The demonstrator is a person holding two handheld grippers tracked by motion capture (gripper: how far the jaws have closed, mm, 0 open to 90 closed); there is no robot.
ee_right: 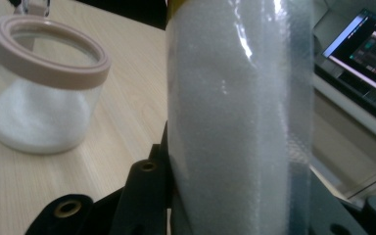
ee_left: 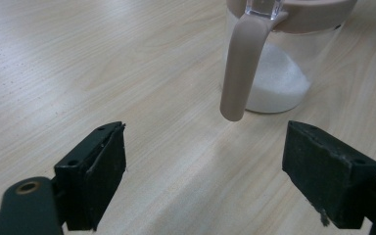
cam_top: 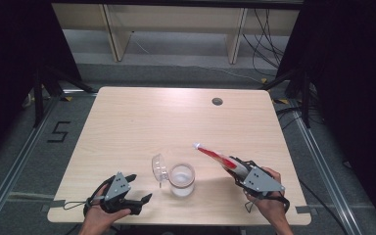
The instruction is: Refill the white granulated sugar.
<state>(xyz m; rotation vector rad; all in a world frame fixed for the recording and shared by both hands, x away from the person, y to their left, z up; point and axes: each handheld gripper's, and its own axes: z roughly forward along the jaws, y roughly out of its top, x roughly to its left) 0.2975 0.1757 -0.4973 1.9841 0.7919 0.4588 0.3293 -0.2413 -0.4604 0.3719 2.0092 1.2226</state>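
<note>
- Looking down from the high view, I take the jar (cam_top: 181, 179) as my landmark: a clear, round container with a pale beige rim, standing upright on the wooden table (cam_top: 142, 122) near my edge, a layer of white powder in its bottom. Its clear lid (cam_top: 159, 167) is swung open and stands up on the jar's left side.
- To the right of the jar, my right gripper (cam_top: 235, 167) is clamped on a long packet (cam_top: 214, 156) with red print. The packet slants up and away from the gripper toward the jar, its far tip above the table just right of the jar's rim and apart from it.
- To the left of the jar, nearer my edge, my left gripper (cam_top: 139, 188) rests low over the table with its jaws spread apart and nothing between them.
- A small dark round hole (cam_top: 217, 101) sits in the table well beyond the jar, toward the far edge.
- From the left gripper view, the jar (ee_left: 293, 58) stands ahead of my two black jaws, which stand wide apart over bare wood. A beige tab (ee_left: 240, 68) hangs down the jar's near wall from the rim, and the white powder is heaped behind it.
- From the right gripper view, the packet (ee_right: 235, 122) rises straight up between my jaws, pressed by them at its base; it is clear film packed with fine white powder. The jar (ee_right: 44, 88) stands to the packet's left on the table, its mouth open, with powder in the bottom. A lit screen (ee_right: 360, 54) shows off the table to the packet's right.
</note>
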